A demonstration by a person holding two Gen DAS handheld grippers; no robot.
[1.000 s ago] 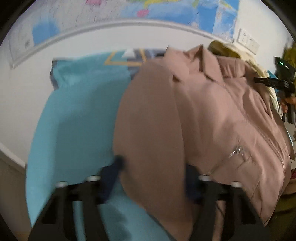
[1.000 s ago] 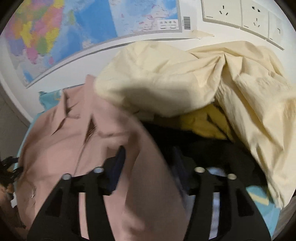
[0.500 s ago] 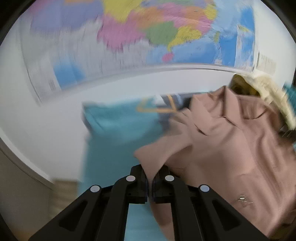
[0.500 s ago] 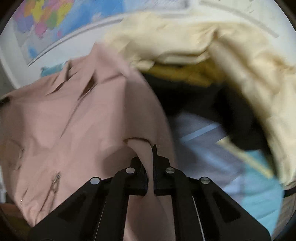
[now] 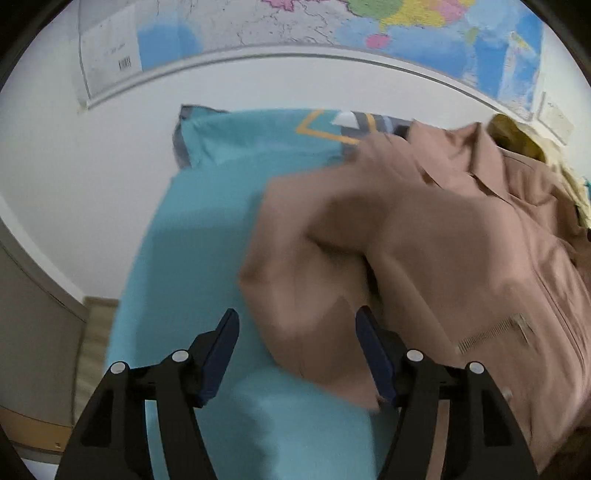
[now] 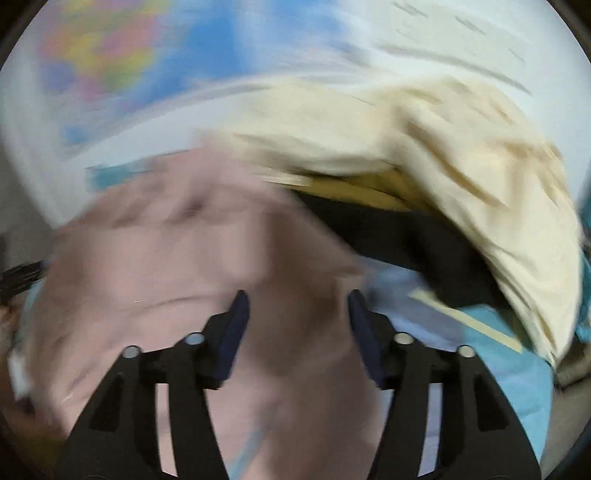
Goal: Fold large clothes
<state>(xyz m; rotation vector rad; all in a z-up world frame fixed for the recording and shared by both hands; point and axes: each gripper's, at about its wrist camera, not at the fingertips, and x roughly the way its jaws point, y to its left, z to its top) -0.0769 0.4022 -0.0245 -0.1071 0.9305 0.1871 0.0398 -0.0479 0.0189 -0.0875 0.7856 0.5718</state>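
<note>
The left tongs (image 5: 297, 354) stand wide, their jaws having just been opening, and nothing is clamped. A folded-over flap of the pink jacket (image 5: 424, 258) lies under the gap between the jaws and against the inner face of the right-hand finger (image 5: 373, 358), but the pads do not press on it. The jacket is spread on a turquoise sheet (image 5: 199, 229), filling the left wrist view from 12 o'clock round to 5 o'clock, its collar toward 1 o'clock and a zipped chest pocket (image 5: 495, 332) at 4 o'clock. The sheet's bare part runs from 11 o'clock down to 6 o'clock. A wall map (image 5: 406, 22) hangs across the top, above a white wall.

The right tongs (image 6: 298, 332) are likewise spread wide, having just been opening, with pink jacket (image 6: 177, 266) cloth seen below the gap and nothing pinched. That view is heavily blurred. The jacket fills it from 9 o'clock to 6 o'clock. A cream garment (image 6: 424, 147) is heaped from 12 o'clock to 3 o'clock, with a dark garment (image 6: 406, 240) beneath it, touching the jacket's edge. The turquoise sheet (image 6: 517, 354) shows at 4 o'clock. The map (image 6: 155, 55) is a coloured smear at 11 o'clock.
</note>
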